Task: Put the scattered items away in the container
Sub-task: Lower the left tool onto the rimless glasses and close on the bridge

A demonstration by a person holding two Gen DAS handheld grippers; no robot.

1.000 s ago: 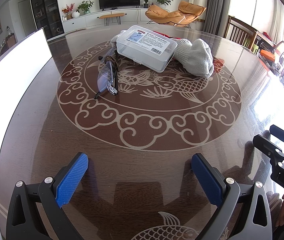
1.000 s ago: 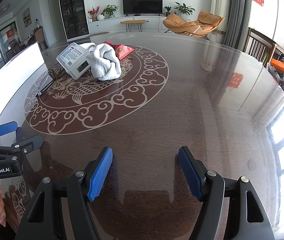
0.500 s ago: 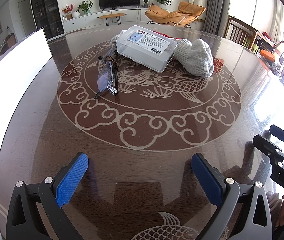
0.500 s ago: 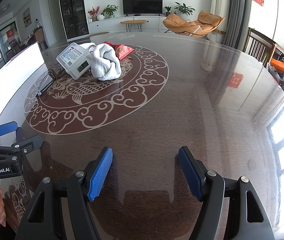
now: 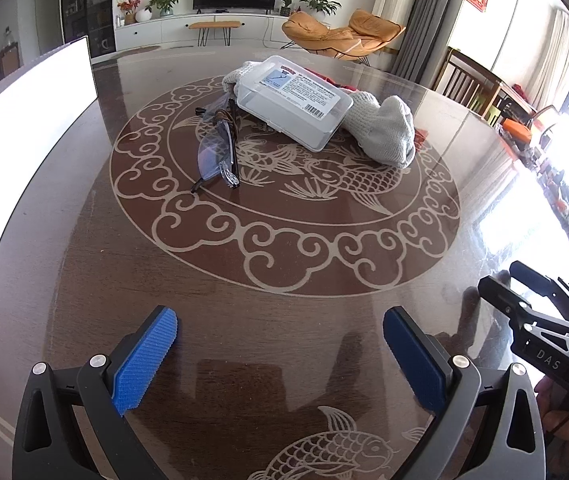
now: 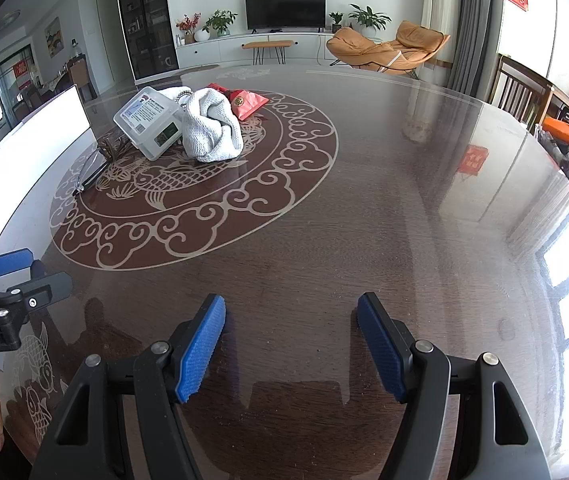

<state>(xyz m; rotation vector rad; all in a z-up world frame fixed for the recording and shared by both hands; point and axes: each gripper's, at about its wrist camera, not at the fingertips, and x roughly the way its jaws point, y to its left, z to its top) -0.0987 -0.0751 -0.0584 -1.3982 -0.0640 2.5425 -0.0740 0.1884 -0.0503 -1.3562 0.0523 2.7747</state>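
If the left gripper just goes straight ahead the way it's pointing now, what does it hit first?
Probably bare table first. Beyond it, the left gripper, jaws open, lines up roughly with the clear plastic box; the safety glasses lie slightly left of that line. Depth is uncertain.

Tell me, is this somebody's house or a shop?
Most likely somebody's house, an open living and dining room. There is a television on a long white cabinet, an orange lounge chair, and a big round dining table with fish patterns.

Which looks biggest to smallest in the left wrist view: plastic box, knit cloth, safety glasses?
1. plastic box
2. knit cloth, partly hidden behind the box, so unsure
3. safety glasses
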